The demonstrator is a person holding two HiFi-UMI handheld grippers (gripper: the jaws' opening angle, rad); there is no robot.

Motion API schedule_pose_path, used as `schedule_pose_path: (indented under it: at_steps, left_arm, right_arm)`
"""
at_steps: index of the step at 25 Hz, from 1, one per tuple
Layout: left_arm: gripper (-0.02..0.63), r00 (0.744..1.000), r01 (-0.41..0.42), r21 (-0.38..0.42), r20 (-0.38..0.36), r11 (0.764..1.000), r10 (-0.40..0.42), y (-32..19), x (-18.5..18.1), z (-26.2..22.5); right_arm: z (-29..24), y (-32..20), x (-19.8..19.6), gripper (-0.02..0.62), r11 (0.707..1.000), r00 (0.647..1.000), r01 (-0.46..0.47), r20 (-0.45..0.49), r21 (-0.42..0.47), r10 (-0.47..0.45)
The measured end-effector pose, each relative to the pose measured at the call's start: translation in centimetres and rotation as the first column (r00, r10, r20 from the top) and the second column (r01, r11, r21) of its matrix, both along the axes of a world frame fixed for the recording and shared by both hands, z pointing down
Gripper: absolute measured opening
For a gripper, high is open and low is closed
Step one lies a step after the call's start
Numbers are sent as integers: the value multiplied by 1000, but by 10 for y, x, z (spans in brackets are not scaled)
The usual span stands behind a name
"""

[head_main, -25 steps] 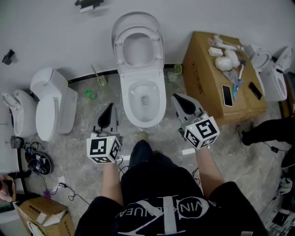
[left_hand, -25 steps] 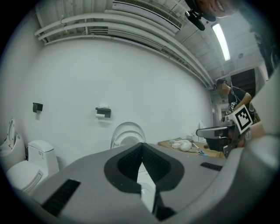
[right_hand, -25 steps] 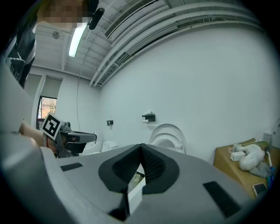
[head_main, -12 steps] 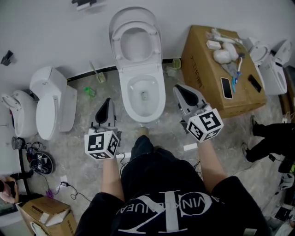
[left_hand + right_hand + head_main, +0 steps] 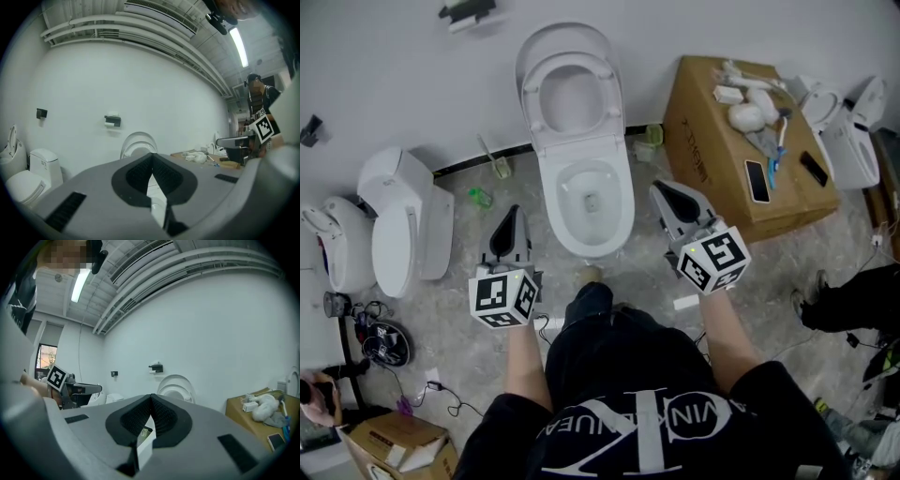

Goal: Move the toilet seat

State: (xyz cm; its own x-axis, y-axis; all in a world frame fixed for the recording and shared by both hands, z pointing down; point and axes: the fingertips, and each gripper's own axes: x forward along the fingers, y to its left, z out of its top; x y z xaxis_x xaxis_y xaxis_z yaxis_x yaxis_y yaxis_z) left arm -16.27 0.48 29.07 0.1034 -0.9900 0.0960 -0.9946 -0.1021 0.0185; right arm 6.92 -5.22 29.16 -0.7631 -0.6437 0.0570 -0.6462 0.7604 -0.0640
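The white toilet's bowl (image 5: pixel 586 202) stands against the wall, with its seat ring (image 5: pixel 572 94) and lid (image 5: pixel 562 37) both raised upright. My left gripper (image 5: pixel 515 214) hangs left of the bowl's front, jaws shut and empty. To the right of the bowl my right gripper (image 5: pixel 660 191) is also shut with nothing in it. Neither touches the toilet. In the left gripper view the raised seat (image 5: pixel 137 144) shows beyond the closed left gripper (image 5: pixel 152 155). The right gripper view shows the seat (image 5: pixel 176 391) past the closed right gripper (image 5: pixel 151 397).
A cardboard box (image 5: pixel 712 159) with a phone (image 5: pixel 757 180) and small items stands right of the toilet. Other toilets sit at the left (image 5: pixel 403 225) and far right (image 5: pixel 844 131). A brush (image 5: pixel 492 155), cables (image 5: pixel 384 342) and a carton (image 5: pixel 389 445) lie on the floor.
Both grippers stay shut and keep about the same places beside the bowl. The seat stays raised. The person's legs at the right edge have moved lower in the view.
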Motion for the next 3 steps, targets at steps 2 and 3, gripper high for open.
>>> schedule_pose_path:
  at_steps: [2,3]
  left_arm:
    - [3,1000,-2,1,-1,1000,2,-3,-2,0]
    - [3,1000,-3,2,-2,1000,3,-4,-3,1]
  right_arm:
    - [1,-3,-1,8,1000,1000,-1,-5,2,1]
    - [1,-4,-1,8,1000,1000,-2,-8,3,2]
